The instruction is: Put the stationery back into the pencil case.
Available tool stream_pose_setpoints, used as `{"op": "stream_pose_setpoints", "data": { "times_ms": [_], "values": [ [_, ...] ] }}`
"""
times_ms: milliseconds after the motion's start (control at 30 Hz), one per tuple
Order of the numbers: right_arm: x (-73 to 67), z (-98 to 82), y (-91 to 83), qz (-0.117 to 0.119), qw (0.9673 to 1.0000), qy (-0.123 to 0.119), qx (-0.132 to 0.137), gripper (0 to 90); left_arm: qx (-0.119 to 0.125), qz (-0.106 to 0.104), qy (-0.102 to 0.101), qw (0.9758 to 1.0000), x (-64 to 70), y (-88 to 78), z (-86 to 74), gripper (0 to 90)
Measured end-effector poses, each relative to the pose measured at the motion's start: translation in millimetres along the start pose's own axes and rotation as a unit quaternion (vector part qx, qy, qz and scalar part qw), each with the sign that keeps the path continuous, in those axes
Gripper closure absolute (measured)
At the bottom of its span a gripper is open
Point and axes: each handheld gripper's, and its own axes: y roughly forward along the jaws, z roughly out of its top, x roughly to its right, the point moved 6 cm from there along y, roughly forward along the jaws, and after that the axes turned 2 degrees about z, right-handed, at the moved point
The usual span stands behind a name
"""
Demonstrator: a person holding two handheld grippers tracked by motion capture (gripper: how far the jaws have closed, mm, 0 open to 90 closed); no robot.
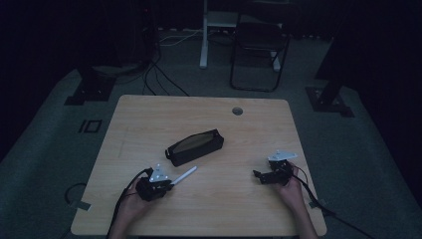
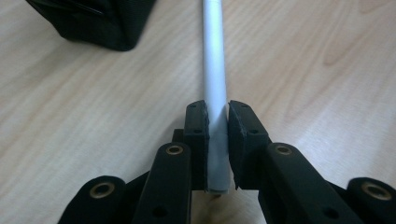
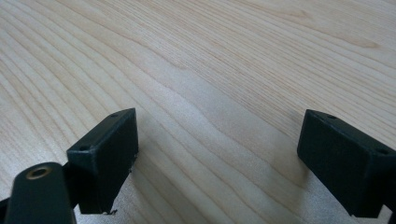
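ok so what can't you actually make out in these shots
- Pencil case: the high view is too dim to show what is inside; in the left gripper view the top edge cuts it off.
- Pen: its far tip is cut off by the top edge of the left gripper view, and the left gripper, shut on it, covers its near end.
- Right gripper: open over bare table; in the high view it is too small for detail.

White pen (image 2: 215,70): slim, straight cylinder, lying near-level, near end clamped between black jaws, far end pointing toward black pencil case (image 1: 194,146), just short of it, apart.
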Motion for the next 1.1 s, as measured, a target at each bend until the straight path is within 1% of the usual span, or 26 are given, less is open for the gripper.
{"op": "stream_pose_setpoints", "data": {
  "times_ms": [100, 167, 233, 300, 467, 533, 600, 700, 900, 1033, 1067, 1100],
  "values": [
    [0.0, 0.0, 0.0, 0.000, 1.0000, 0.000, 0.000, 12.6, 0.001, 0.001, -0.001, 1.0000, -1.0, 1.7, 2.0, 79.0],
    [0.0, 0.0, 0.0, 0.000, 1.0000, 0.000, 0.000, 12.6, 0.002, 0.001, 0.002, 1.0000, -0.9, 1.4, 2.8, 79.0],
    [0.0, 0.0, 0.0, 0.000, 1.0000, 0.000, 0.000, 12.6, 0.005, -0.004, 0.002, 1.0000, -0.8, 0.0, 3.8, 79.0],
    [0.0, 0.0, 0.0, 0.000, 1.0000, 0.000, 0.000, 12.6, 0.012, -0.011, -0.003, 0.9999, -1.0, -1.6, 5.3, 79.1],
    [0.0, 0.0, 0.0, 0.000, 1.0000, 0.000, 0.000, 12.6, 0.030, -0.020, -0.008, 0.9993, -2.9, -7.4, 10.0, 79.1],
    [0.0, 0.0, 0.0, 0.000, 1.0000, 0.000, 0.000, 12.6, 0.038, -0.021, -0.011, 0.9990, -3.6, -10.4, 12.1, 79.1],
    [0.0, 0.0, 0.0, 0.000, 1.0000, 0.000, 0.000, 12.6, 0.040, -0.021, -0.010, 0.9989, -4.1, -11.8, 12.9, 79.1],
    [0.0, 0.0, 0.0, 0.000, 1.0000, 0.000, 0.000, 12.6, 0.050, -0.025, -0.012, 0.9984, -3.7, -15.6, 16.1, 79.1],
    [0.0, 0.0, 0.0, 0.000, 1.0000, 0.000, 0.000, 12.6, 0.058, -0.024, -0.007, 0.9980, -4.2, -20.8, 19.7, 79.1],
    [0.0, 0.0, 0.0, 0.000, 1.0000, 0.000, 0.000, 12.6, 0.071, -0.022, -0.009, 0.9972, -3.8, -25.8, 22.5, 79.1],
    [0.0, 0.0, 0.0, 0.000, 1.0000, 0.000, 0.000, 12.6, 0.072, -0.022, -0.007, 0.9972, -3.8, -27.3, 22.9, 79.1],
    [0.0, 0.0, 0.0, 0.000, 1.0000, 0.000, 0.000, 12.6, 0.078, -0.022, -0.009, 0.9967, -3.1, -29.0, 24.3, 79.1]
  ]
}}
